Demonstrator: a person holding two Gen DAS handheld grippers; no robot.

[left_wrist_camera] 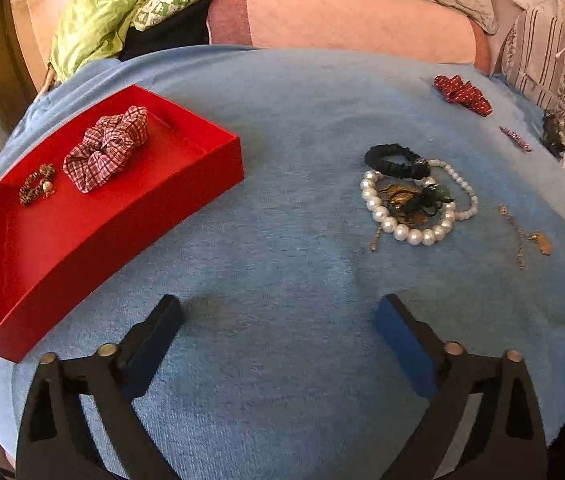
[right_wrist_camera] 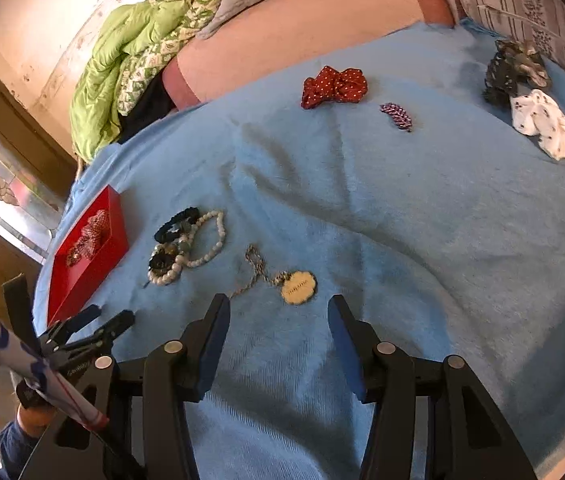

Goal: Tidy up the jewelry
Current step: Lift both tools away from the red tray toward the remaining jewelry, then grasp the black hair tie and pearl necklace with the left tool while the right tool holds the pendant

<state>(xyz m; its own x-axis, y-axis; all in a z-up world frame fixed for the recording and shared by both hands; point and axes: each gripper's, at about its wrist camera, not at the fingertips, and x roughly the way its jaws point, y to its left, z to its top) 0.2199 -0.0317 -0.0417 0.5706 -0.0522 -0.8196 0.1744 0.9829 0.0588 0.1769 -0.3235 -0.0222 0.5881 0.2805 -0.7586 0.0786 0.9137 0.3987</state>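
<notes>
Two grippers hang over the blue blanket (left_wrist_camera: 282,160) on the bed, and neither holds anything. My left gripper (left_wrist_camera: 278,320) stands spread wide and empty above bare blanket; no item lies between its pads. My right gripper (right_wrist_camera: 278,320) is partly spread and also empty, with the gold chain with its scalloped pendant (right_wrist_camera: 298,287) lying just beyond its tips.

Further out from the left gripper sits the tangle: a big pearl bracelet (left_wrist_camera: 406,216), a black hair tie (left_wrist_camera: 394,160) and a thinner bead string (left_wrist_camera: 462,188), all heaped around a dark knot of small pieces. To the left is the red tray (left_wrist_camera: 122,248), already holding a checked scrunchie (left_wrist_camera: 106,152) and a small leopard-print tie (left_wrist_camera: 36,184). Farthest away lie the red dotted scrunchie (right_wrist_camera: 334,86), a purple clip (right_wrist_camera: 396,116), a dark scrunchie (right_wrist_camera: 514,68) and a white one (right_wrist_camera: 546,128).

I see the main risk in the heap: pinching one strand would likely drag its neighbours along and scatter them. The thin chain could slip from the pads, or the pads could catch a fold of the soft blanket instead.
</notes>
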